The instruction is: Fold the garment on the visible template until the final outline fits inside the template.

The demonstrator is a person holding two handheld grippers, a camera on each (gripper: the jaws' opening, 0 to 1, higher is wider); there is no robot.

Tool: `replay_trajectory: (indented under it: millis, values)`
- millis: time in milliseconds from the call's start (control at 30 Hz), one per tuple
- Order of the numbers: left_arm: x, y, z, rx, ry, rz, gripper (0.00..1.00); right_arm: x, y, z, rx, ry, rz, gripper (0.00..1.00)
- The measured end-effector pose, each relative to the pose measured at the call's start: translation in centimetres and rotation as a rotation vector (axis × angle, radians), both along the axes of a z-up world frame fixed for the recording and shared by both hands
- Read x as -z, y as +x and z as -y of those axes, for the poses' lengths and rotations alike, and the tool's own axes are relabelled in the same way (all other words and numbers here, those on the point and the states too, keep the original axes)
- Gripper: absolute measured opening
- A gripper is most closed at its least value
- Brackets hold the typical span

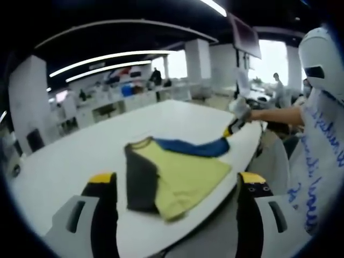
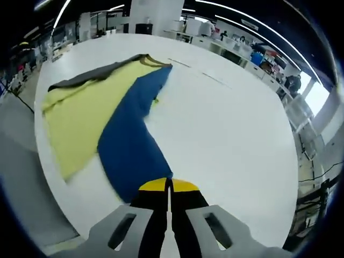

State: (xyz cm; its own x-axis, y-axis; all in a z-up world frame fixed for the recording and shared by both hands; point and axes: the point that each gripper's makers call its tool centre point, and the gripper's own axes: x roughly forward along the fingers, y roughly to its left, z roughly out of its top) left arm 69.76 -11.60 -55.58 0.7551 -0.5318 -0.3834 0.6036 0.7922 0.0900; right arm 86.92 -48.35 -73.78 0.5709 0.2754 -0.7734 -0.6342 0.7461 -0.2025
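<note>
Blue sleeve (image 2: 131,145) runs straight from the right gripper (image 2: 169,189), clamped on its end, to the shirt (image 1: 172,174) on the desk (image 2: 226,123); the left gripper (image 1: 177,185) hangs wide, nearer the hem.

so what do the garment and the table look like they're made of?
Garment: soft knit fabric, probably jersey cotton or a blend, matte. It drapes flat, and the blue sleeve stretches in a soft band where the right tool has it pinched. Table: hard, smooth white top, likely laminate or painted board, slightly glossy; it carries a soft sheen from the ceiling lights. Exact material unclear.
</note>
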Motion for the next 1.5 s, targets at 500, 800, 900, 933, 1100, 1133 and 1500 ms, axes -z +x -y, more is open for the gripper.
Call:
replay_trajectory:
  millis: [500,800,900,933,1100,1133,1500]
  values:
    - [-0.3,0.1,0.5,0.008,0.001,0.001,0.87,0.1,1.6,4.7,0.059,-0.08,0.022,0.01]
    - [-0.3,0.2,0.6,0.012,0.004,-0.006,0.87,0.0,3.1,8.4,0.113,-0.113,0.036,0.01]
    - [-0.2,0.3,0.7,0.016,0.007,-0.009,0.87,0.1,3.6,9.9,0.136,-0.132,0.038,0.01]
    - [-0.2,0.3,0.7,0.017,0.008,-0.01,0.87,0.1,3.9,10.4,0.144,-0.137,0.039,0.01]
    - [-0.1,0.4,0.7,0.016,0.011,-0.015,0.86,-0.4,4.9,11.9,0.163,-0.158,0.055,0.01]
    - [-0.1,0.4,0.7,0.016,0.012,-0.015,0.86,-0.4,5.3,12.1,0.166,-0.163,0.057,0.01]
    - [0.0,0.6,0.9,0.011,0.015,-0.024,0.86,-0.9,8.0,14.6,0.195,-0.207,0.069,0.01]
